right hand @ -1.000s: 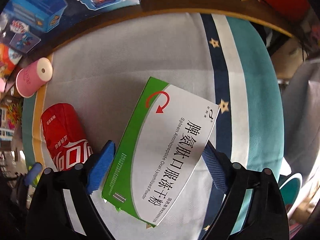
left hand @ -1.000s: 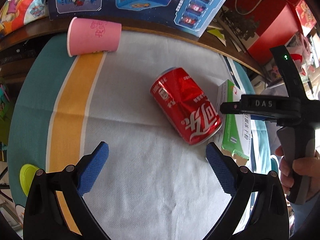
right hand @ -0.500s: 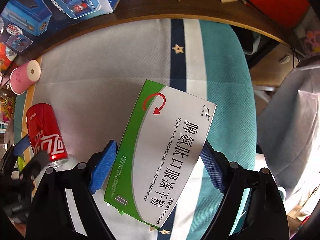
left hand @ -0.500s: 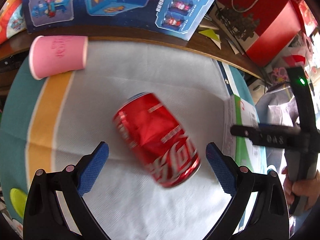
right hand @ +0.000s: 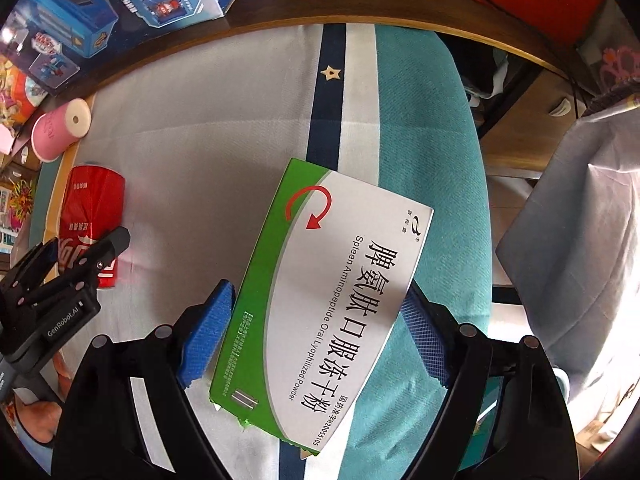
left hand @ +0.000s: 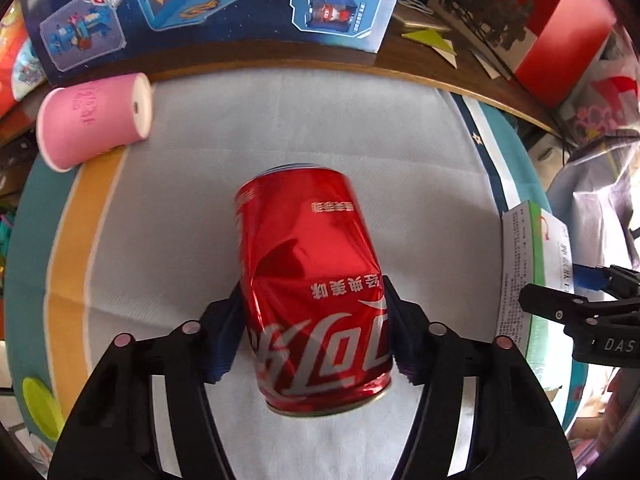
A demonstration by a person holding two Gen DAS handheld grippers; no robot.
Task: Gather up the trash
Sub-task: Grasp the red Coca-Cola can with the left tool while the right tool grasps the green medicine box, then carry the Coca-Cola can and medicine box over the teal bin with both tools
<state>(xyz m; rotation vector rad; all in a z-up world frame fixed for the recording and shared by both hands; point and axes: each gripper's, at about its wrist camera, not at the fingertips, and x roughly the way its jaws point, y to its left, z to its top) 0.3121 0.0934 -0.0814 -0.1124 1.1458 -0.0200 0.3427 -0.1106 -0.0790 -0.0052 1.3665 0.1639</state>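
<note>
A dented red cola can [left hand: 308, 264] lies on the striped cloth [left hand: 168, 240]. My left gripper [left hand: 312, 320] straddles its lower half; its jaws are closing and both blue pads touch the can's sides. The can [right hand: 92, 204] also shows at the left of the right wrist view, with the left gripper [right hand: 80, 256] on it. My right gripper [right hand: 316, 328] is shut on a green and white medicine box [right hand: 332, 288], held above the cloth's teal stripe. In the left wrist view that box [left hand: 524, 272] is at the right edge. A pink paper cup [left hand: 96, 120] lies on its side at the far left.
Blue toy boxes [left hand: 224, 4] and a red box [left hand: 560, 32] line the wooden table behind the cloth. A yellow-green lid [left hand: 40, 408] sits at the cloth's near left. A grey bag [right hand: 580, 240] hangs off the table's right side.
My left gripper moved over the can and its jaws came in from wide open onto the can's sides. My right gripper carried the box rightward over the teal stripe.
</note>
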